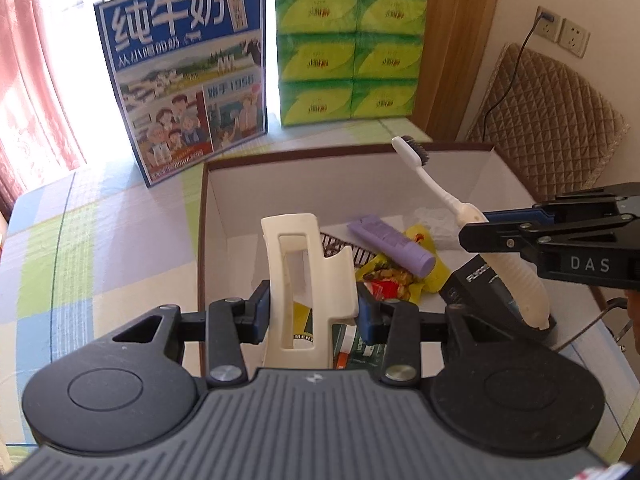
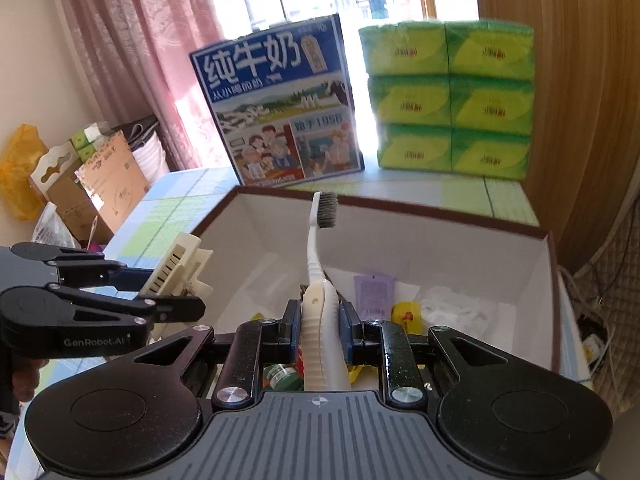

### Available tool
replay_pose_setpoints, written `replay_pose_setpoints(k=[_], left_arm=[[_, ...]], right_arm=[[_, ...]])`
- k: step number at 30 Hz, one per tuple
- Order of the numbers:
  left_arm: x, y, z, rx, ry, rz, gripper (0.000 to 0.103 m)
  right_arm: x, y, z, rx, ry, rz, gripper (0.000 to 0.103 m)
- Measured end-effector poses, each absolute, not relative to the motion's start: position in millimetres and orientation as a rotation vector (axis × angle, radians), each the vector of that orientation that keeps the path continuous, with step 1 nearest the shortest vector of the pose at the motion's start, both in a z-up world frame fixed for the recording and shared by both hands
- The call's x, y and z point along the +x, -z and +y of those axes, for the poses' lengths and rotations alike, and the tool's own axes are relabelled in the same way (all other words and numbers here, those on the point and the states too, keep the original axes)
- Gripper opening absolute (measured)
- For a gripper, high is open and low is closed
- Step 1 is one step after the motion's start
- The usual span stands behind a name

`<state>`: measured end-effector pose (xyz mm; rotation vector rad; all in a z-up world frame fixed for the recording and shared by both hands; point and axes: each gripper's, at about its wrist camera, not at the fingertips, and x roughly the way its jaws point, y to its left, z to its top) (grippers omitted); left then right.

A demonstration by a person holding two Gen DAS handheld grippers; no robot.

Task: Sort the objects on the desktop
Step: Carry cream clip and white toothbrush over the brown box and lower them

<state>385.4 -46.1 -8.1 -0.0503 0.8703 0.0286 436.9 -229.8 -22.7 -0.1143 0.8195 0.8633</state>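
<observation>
**Both grippers loaded over the box, nothing dropped yet**

Left gripper (image 1: 310, 312): fingers clamped on a cream plastic hair claw clip (image 1: 304, 276), grip low on its body. Clip's long axis stands roughly upright, top tipped a bit forward. It hangs over the near-left part of the white open cardboard box with brown rim (image 1: 202, 216), which sits on the green-and-blue checked worktop (image 1: 80, 248).

In the box, left to right: snack wrappers, a lilac tube (image 1: 390, 244), a yellow packet, a dark carton at the right.

Right gripper (image 2: 320, 328): fingers closed on the ribbed cream handle of a white toothbrush with dark bristles (image 2: 316, 264). Long axis runs forward and up, head toward the far wall, above the box's middle.

Key relation, my read: both items are already inside the rim line, so each drop is straight down. Toothbrush head overhangs toward the far wall; tilt it down before release or it could hang up on the rim. Neither gripper is clearly nearer; they sit side by side, just apart.
</observation>
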Motion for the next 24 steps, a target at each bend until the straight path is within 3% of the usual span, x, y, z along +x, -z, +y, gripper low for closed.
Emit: replay_pose_setpoints(k=[24], left_arm=[[410.4, 60.3, -54.6, 0.044, 0.003, 1.005, 0.036]], right_arm=[[451.4, 70.5, -223.1, -0.109, -0.826, 0.952, 0.017]])
